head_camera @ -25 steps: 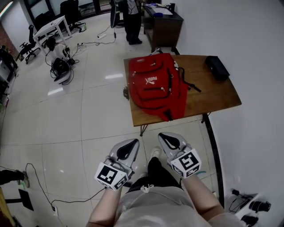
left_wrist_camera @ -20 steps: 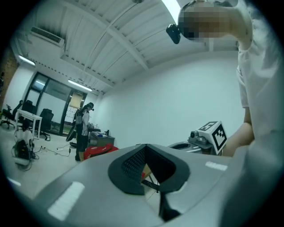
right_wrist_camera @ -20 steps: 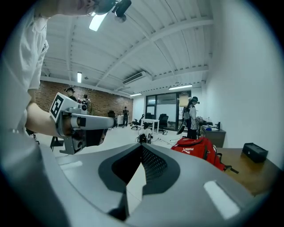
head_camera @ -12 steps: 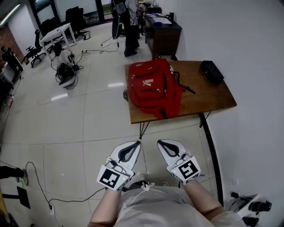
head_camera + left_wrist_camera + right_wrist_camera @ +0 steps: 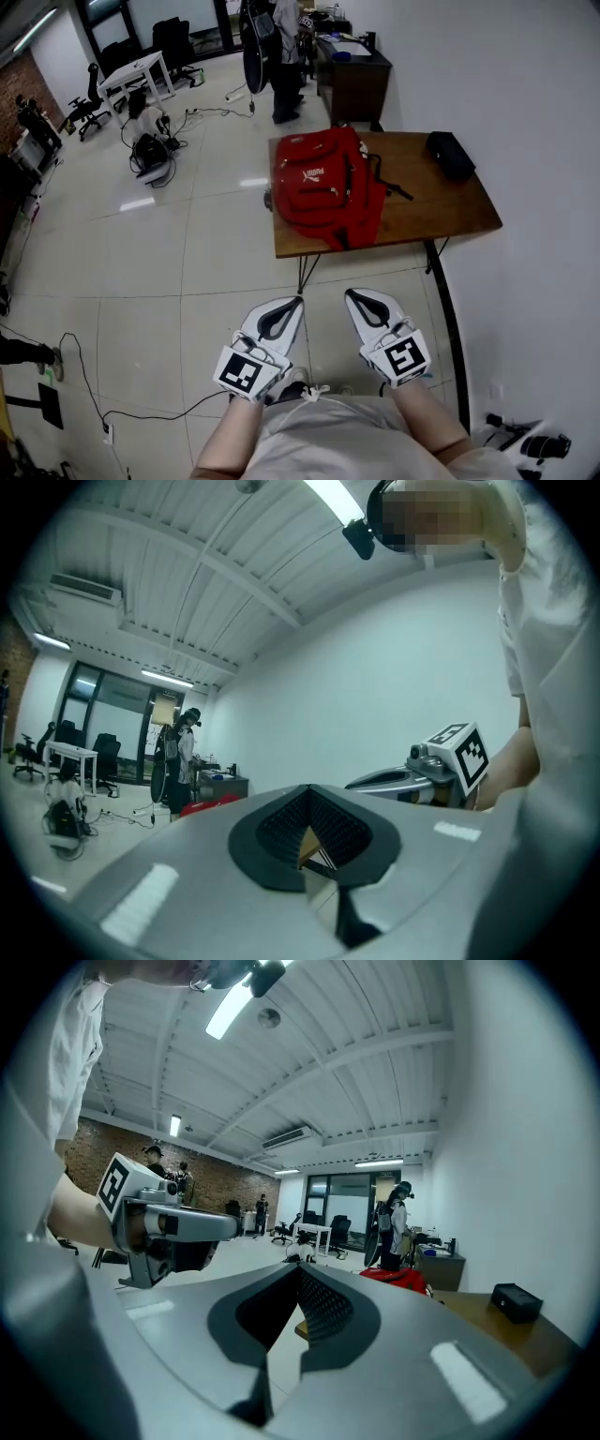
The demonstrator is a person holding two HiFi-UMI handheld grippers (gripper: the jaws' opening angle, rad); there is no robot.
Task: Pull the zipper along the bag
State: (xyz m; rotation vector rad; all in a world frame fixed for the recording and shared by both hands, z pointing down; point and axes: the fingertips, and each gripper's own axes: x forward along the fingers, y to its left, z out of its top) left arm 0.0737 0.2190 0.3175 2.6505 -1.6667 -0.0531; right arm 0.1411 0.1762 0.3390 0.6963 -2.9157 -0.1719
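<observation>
A red backpack lies flat on a brown wooden table ahead of me, its black zippers and straps facing up. It also shows small and far off as the backpack in the right gripper view. My left gripper and right gripper are held side by side close to my body, over the tiled floor and well short of the table. Both have their jaws shut with nothing between them. In their own views the left gripper and right gripper point out into the room.
A black case lies at the table's far right. Behind the table stands a dark desk with a person beside it. A white wall runs along the right. Cables trail over the floor at left; office chairs stand far back.
The view has shifted a little as I step nearer the table. Both grippers stay shut and keep their place in front of my body.
</observation>
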